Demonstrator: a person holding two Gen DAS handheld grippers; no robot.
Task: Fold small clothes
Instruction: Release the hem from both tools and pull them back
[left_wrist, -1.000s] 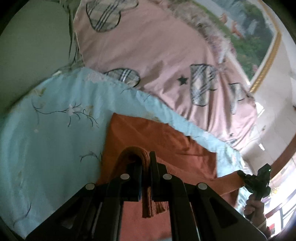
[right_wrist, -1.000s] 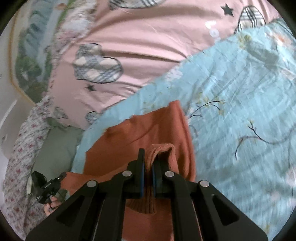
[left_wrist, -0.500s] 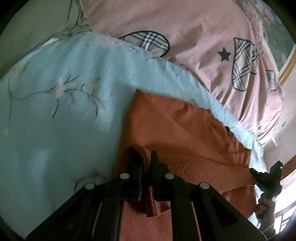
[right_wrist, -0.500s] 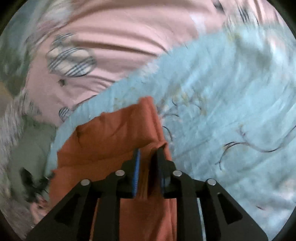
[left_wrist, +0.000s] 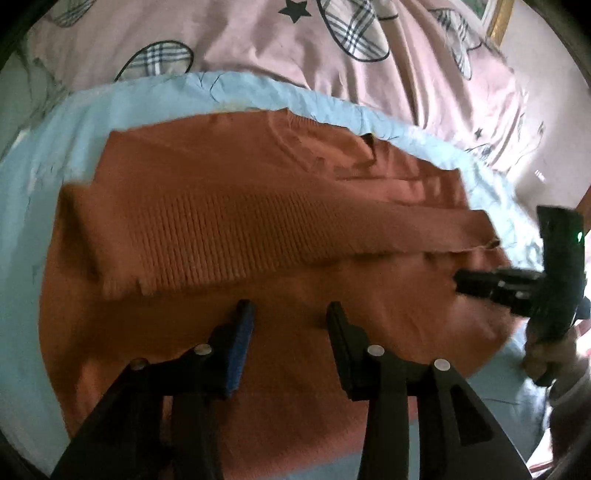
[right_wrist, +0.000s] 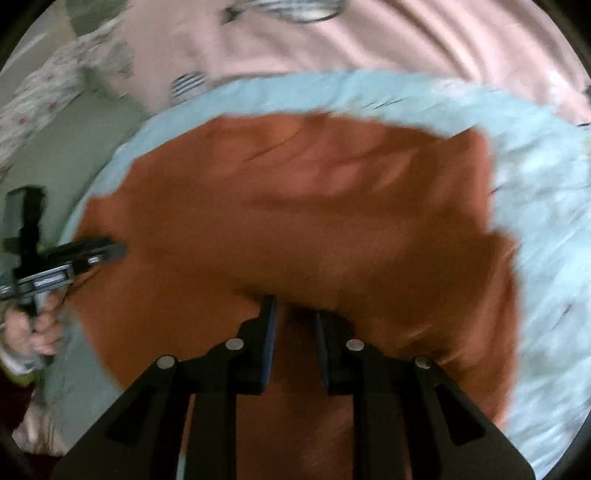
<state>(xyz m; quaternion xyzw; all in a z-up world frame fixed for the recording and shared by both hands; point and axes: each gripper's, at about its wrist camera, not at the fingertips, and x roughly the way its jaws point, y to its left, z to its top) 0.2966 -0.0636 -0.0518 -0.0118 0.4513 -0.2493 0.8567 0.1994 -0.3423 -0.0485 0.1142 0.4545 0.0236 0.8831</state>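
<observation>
An orange knit sweater (left_wrist: 258, 192) lies flat on a light blue sheet (left_wrist: 55, 122), its ribbed hem band folded over the body. My left gripper (left_wrist: 290, 314) is open and empty just above the sweater's near part. My right gripper (right_wrist: 293, 308) is open, its jaws apart with orange fabric (right_wrist: 295, 221) lying between and under them; the view is blurred. Each gripper shows in the other's view: the right one (left_wrist: 517, 284) at the sweater's right edge, the left one (right_wrist: 74, 254) at its left edge.
A pink quilt (left_wrist: 332, 55) with plaid hearts and stars lies beyond the blue sheet (right_wrist: 535, 203). A green pillow (right_wrist: 55, 166) and floral fabric (right_wrist: 44, 96) sit at the far left in the right wrist view. A gold picture frame (left_wrist: 500, 18) is at the top right.
Both grippers carried the sweater's hem forward over the body, then opened and let it go. The hem band now lies folded across the sweater.
</observation>
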